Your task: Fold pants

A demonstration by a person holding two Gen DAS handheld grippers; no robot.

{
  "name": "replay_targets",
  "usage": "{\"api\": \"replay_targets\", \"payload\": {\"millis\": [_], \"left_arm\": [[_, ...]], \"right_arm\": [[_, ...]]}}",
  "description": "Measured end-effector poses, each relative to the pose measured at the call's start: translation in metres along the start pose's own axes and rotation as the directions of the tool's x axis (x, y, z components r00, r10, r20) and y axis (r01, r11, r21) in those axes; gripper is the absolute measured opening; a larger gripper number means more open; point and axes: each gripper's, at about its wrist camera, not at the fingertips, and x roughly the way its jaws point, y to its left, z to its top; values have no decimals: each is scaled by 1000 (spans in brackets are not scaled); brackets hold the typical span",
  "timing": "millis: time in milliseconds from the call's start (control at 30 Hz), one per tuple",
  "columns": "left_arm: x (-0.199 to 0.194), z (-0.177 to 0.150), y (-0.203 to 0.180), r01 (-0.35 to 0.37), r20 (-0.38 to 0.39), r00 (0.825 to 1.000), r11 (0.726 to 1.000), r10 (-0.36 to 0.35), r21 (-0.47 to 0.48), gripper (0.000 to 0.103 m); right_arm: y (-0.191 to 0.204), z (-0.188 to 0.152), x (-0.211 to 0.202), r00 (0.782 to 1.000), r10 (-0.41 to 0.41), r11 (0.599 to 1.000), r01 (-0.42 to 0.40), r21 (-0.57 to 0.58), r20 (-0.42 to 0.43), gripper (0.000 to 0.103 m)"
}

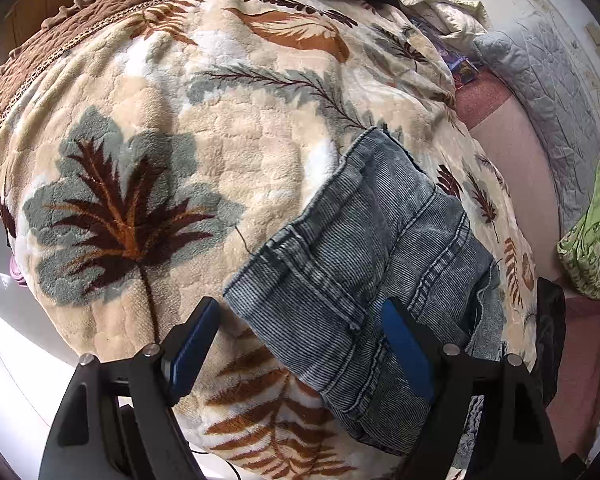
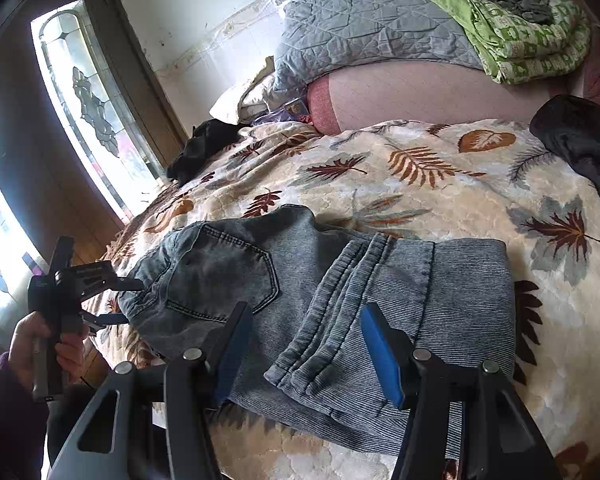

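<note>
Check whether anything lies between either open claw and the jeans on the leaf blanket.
Nothing visible does. The left claw is open just above the waist end of the jeans, and the right claw is open over the folded leg hems. Only the leaf blanket surrounds them; the black garment lies well off to the side.

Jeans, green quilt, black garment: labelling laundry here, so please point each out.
Jeans (image 2: 228, 272): right wrist view, back pocket.
Green quilt (image 2: 532, 40): right wrist view, folded top.
Black garment (image 2: 204, 144): right wrist view, crumpled middle.
</note>
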Motion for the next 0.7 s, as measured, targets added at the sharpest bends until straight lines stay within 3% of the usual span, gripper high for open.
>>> {"api": "replay_targets", "payload": {"millis": [100, 300, 567, 700], "left_arm": [[5, -2, -19, -81, 47, 996, 993, 77, 81, 83], [17, -3, -30, -131, 97, 988, 980, 117, 149, 81], [15, -9, -55, -187, 187, 973, 942, 138, 279, 38], [12, -13, -62, -220, 233, 961, 924, 150, 313, 28]], "right_arm": [[-8, 2, -1, 1000, -12, 1000, 12, 23, 7, 60], [-20, 5, -3, 999, -47, 998, 47, 49, 13, 60], [-30, 5, -1, 997, -77, 995, 77, 64, -5, 60], [-29, 4, -3, 997, -79, 995, 79, 54, 1, 60]]}}
